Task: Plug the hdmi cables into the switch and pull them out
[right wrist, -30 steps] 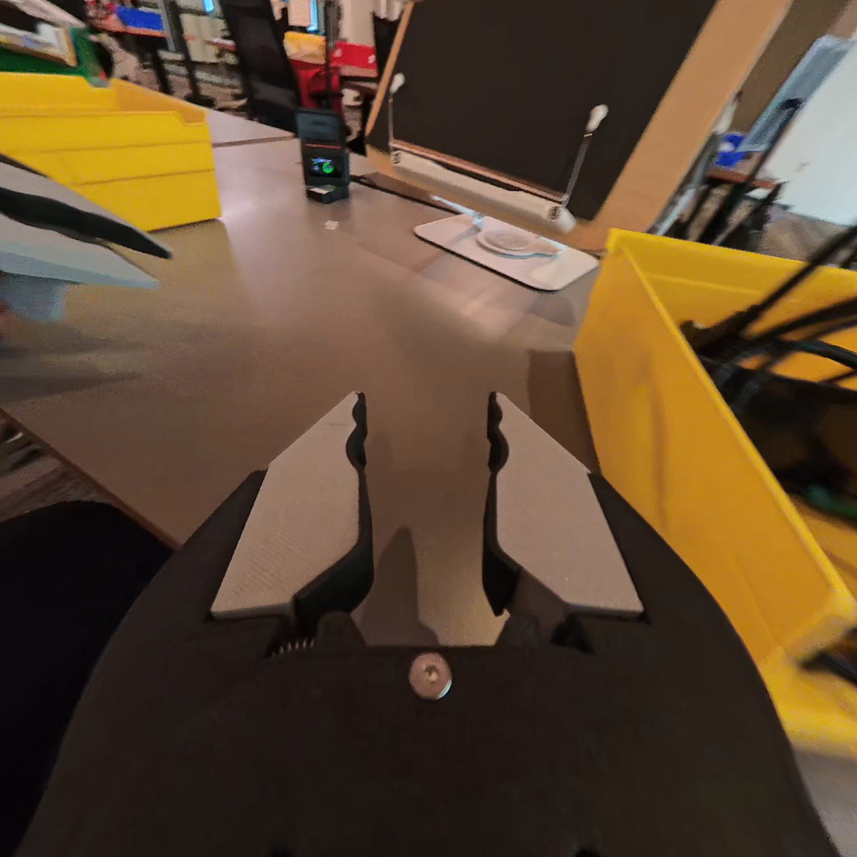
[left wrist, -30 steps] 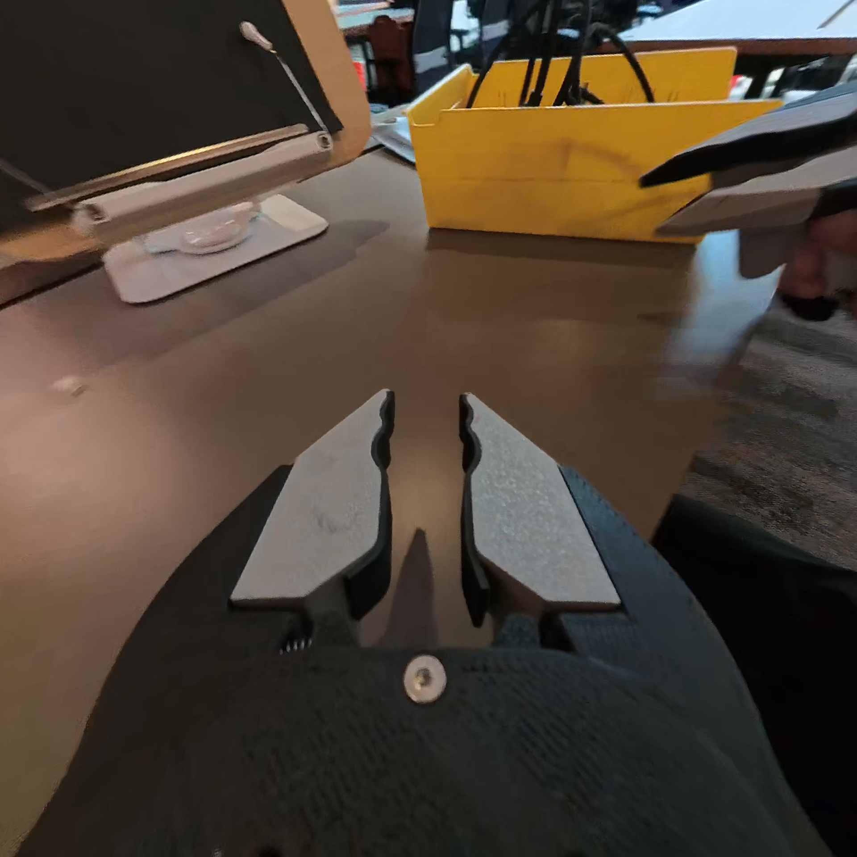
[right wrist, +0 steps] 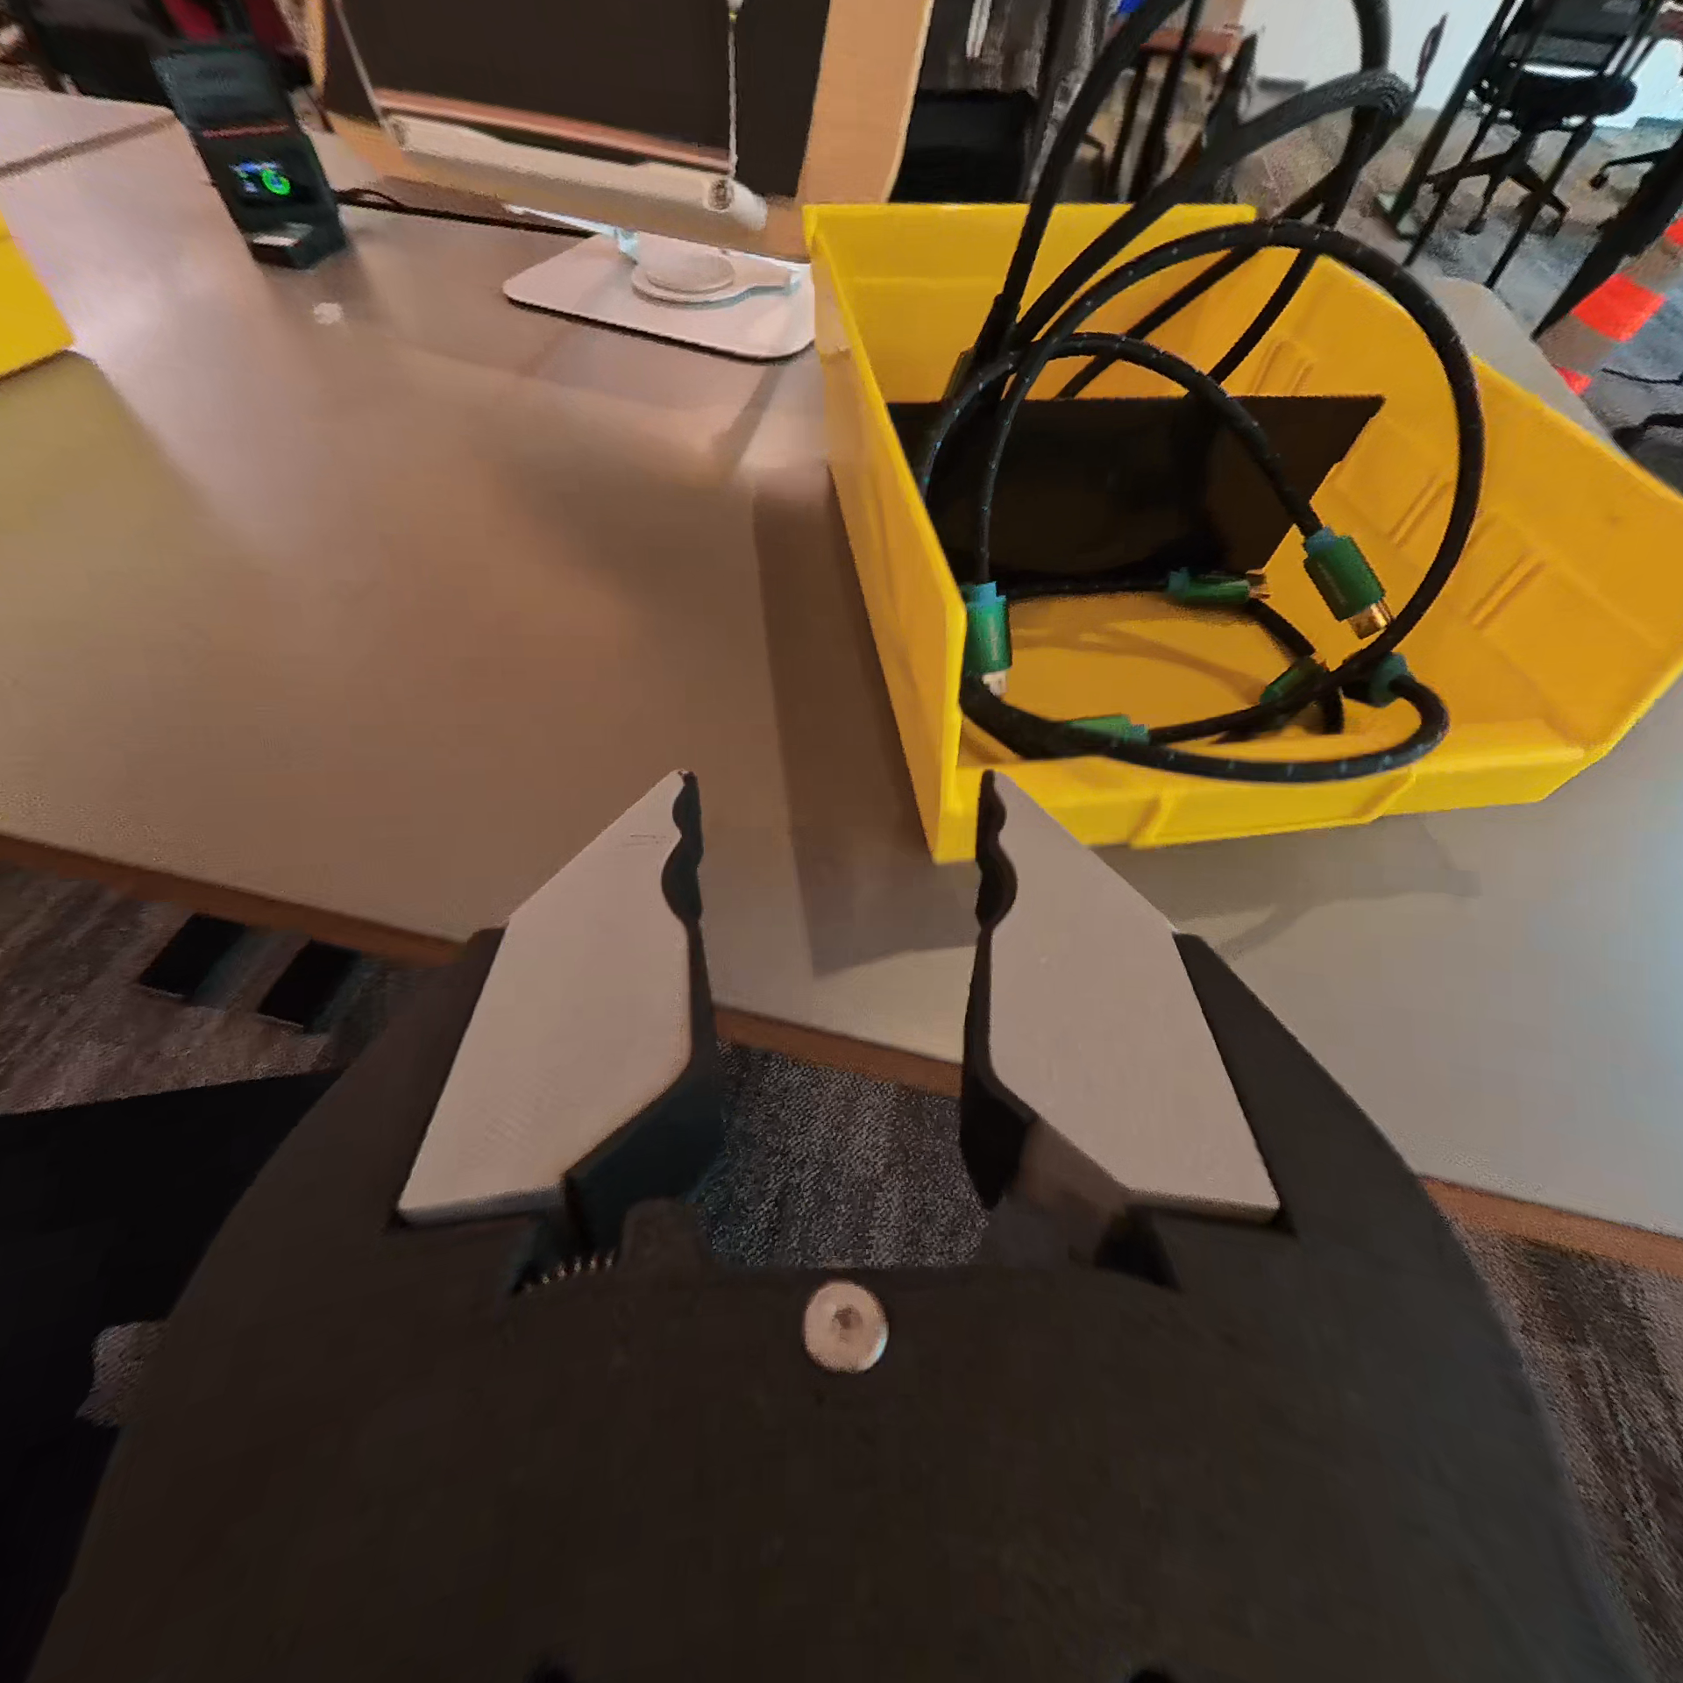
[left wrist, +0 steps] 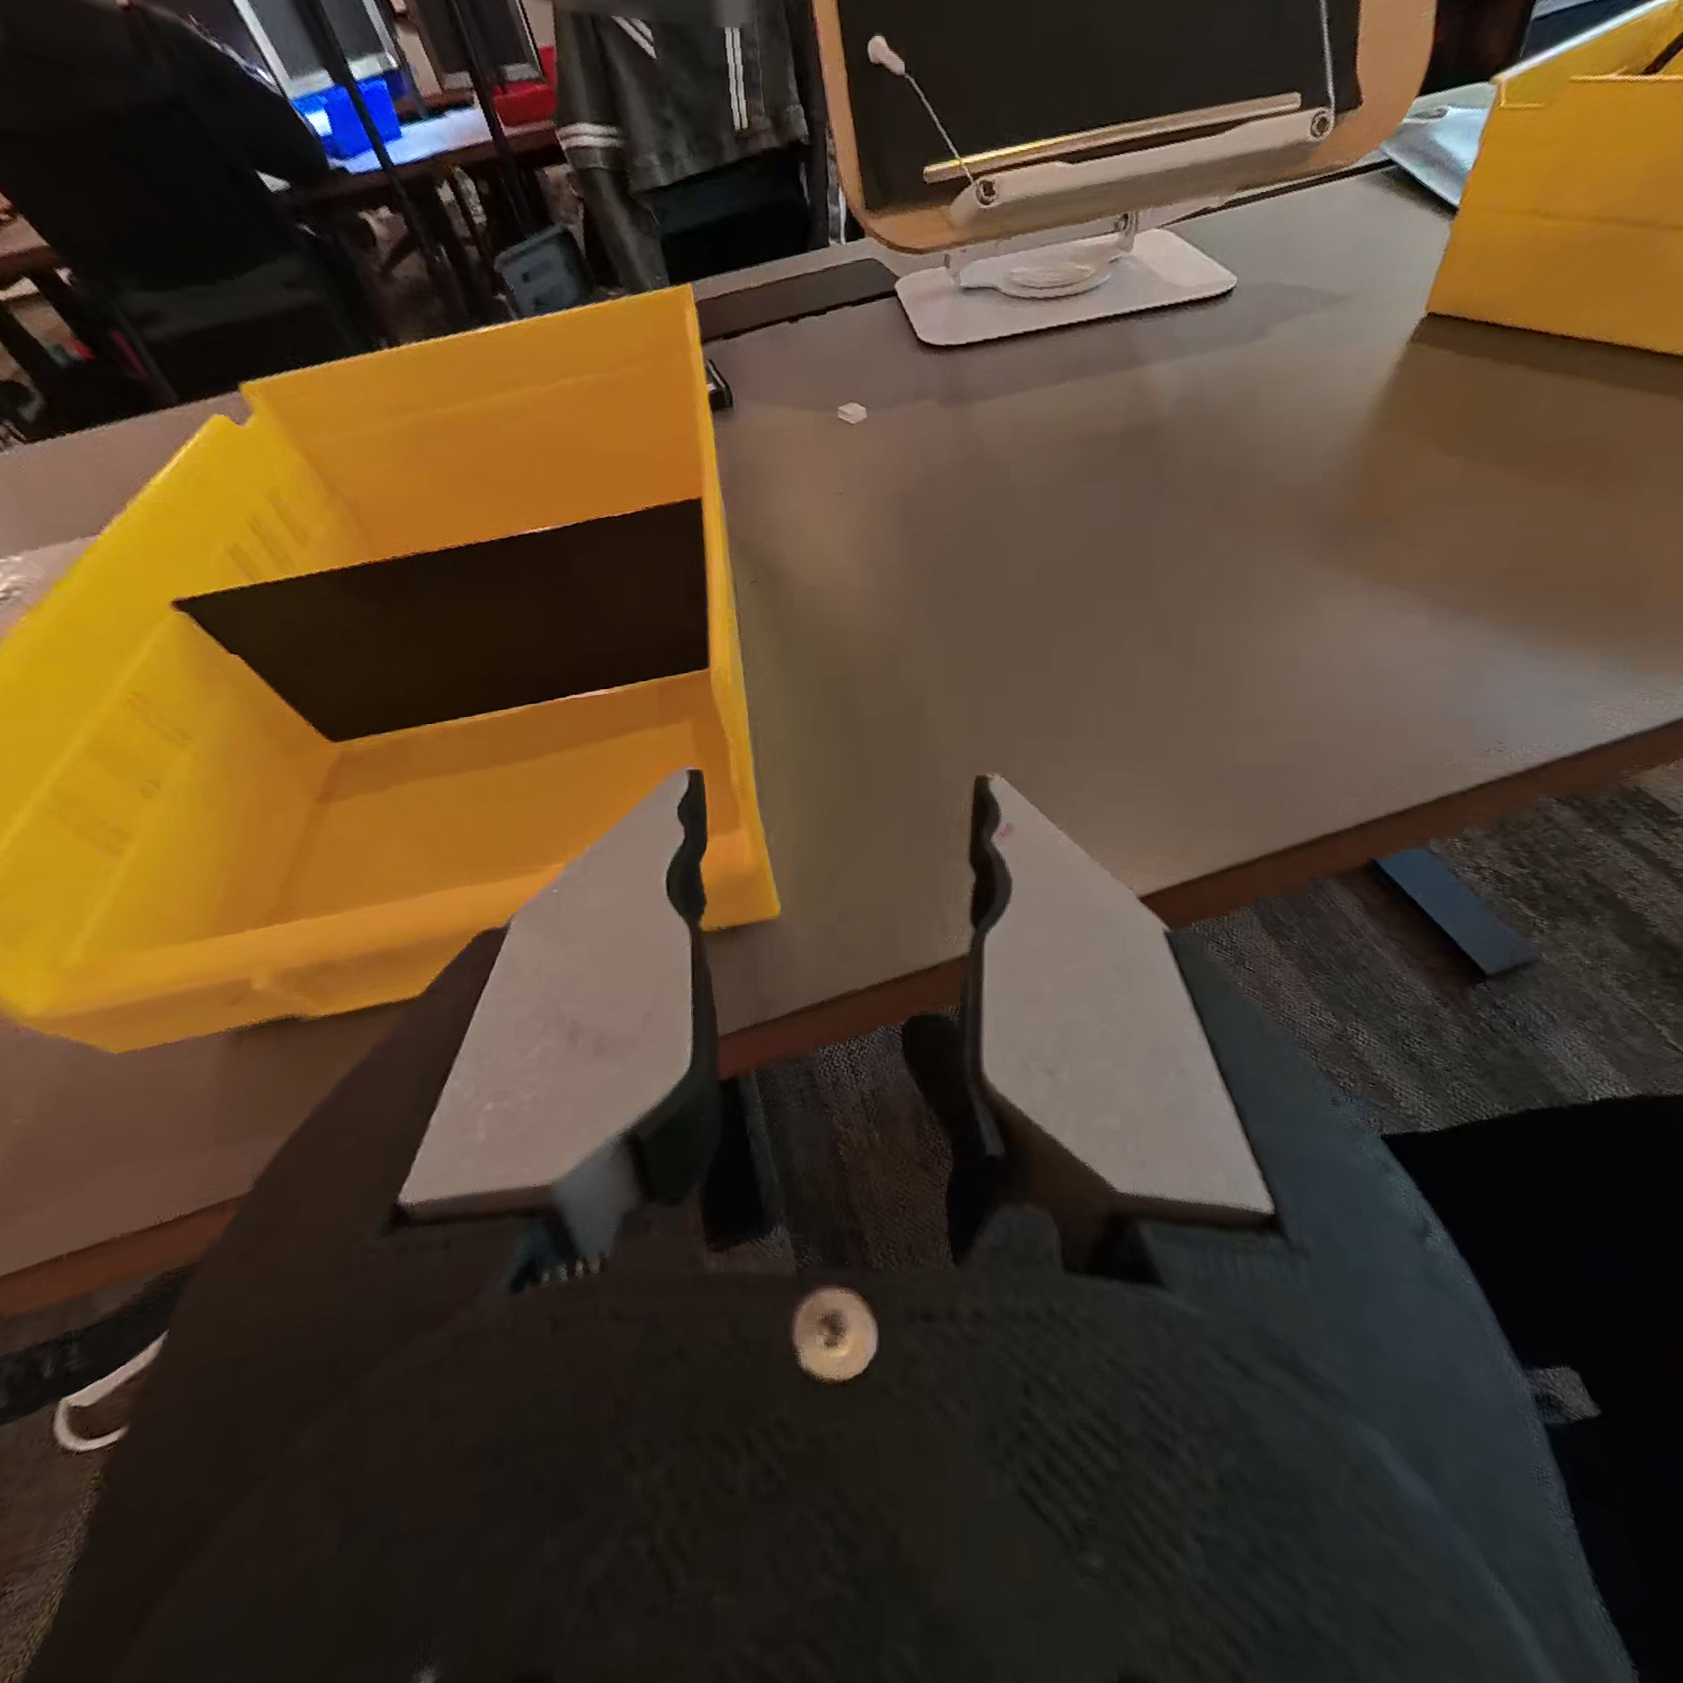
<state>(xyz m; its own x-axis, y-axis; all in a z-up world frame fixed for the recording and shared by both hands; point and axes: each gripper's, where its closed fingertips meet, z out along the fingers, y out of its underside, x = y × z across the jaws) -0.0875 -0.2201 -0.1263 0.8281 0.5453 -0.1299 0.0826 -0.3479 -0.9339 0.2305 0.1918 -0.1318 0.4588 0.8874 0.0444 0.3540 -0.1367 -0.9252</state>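
Both grippers hover empty, fingers apart, at the desk (right wrist: 364,565) edge; the right gripper (right wrist: 833,792) should seize a green-plugged HDMI cable (right wrist: 1339,583) by its connector from the yellow bin (right wrist: 911,546); the left gripper (left wrist: 833,792) waits.

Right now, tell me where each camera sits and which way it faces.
Left wrist view: on the left hand-held gripper, open, facing across the table toward an empty yellow bin.
Right wrist view: on the right hand-held gripper, open, facing a yellow bin of HDMI cables.
Shared: the white-based stand and the table.
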